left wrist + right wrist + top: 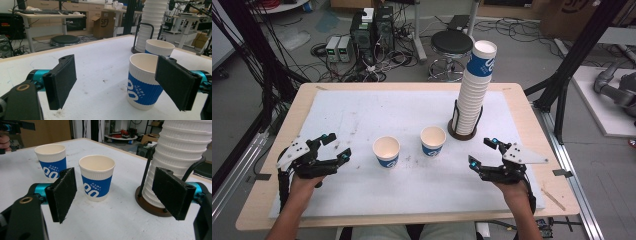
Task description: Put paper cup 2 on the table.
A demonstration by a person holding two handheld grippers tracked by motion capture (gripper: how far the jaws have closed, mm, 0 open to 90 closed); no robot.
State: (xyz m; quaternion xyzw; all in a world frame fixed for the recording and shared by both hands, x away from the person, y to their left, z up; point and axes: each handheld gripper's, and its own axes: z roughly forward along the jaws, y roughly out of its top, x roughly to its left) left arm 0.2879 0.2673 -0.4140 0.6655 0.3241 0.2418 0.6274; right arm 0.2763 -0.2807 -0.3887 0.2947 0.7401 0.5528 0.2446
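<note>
Two blue-banded paper cups stand upright and empty on the white mat [362, 115]: the left cup [386, 151] [142, 85] [51, 161] and the right cup [433, 140] [158, 47] [96, 180]. Behind them and to the right, a tall stack of cups [474, 90] [152, 22] [180, 152] leans in a black wire holder [455, 120]. My left gripper [338, 147] [115, 75] hovers left of the cups, open, with nothing between its pads. My right gripper [482, 151] [117, 192] is low at the right, just in front of the stack, open and empty too.
The wooden table [412, 86] ends a little beyond the mat on every side. On the floor behind it are a black stool [452, 45] and electronics boxes with cables [362, 35]. Black frame posts [562, 85] stand at both sides.
</note>
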